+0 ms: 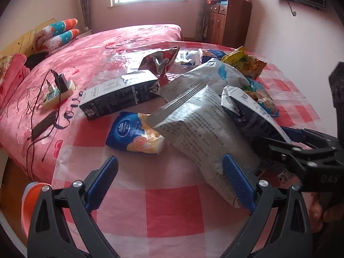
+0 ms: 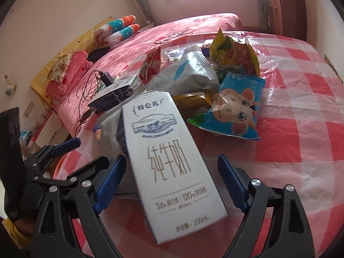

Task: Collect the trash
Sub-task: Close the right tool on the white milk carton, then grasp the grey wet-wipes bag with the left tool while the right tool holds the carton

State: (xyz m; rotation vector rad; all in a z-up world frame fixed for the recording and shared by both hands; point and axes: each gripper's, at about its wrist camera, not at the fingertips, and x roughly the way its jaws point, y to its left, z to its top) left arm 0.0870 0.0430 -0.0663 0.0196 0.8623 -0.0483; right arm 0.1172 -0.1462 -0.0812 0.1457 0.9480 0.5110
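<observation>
So the white milk carton (image 2: 172, 163) is sitting right between the blue pads of the right gripper (image 2: 169, 182), lying flat with its printed face up. Its long axis runs from near the camera up and away, tilted a bit to the left, with the folded top end pointing toward the trash pile and the bottom end closest to the lens. The jaws are spread wide. The left pad looks right up against the carton's edge, while the right pad stands clear of it, so nothing is clamped.

Writing on it: big Chinese characters down the middle, a small landscape logo above, then "3.6" and "120" on a line lower down, and "250mL" at the bottom.

From the left wrist view, the left gripper (image 1: 169, 182) is also spread open, hovering over the pink checked tablecloth (image 1: 172, 210) with a grey snack bag (image 1: 200, 129) lying across its right pad. A blue tissue pack (image 1: 133, 133) sits just beyond, and a dark milk carton (image 1: 120, 94) lies on its side behind that. The right gripper (image 1: 286, 144) shows at the right edge, by the white carton (image 1: 247, 109).

A blue bag with a cartoon deer (image 2: 234, 109) lies to the right of the carton, and a yellow chip bag (image 2: 234, 53) further back.
</observation>
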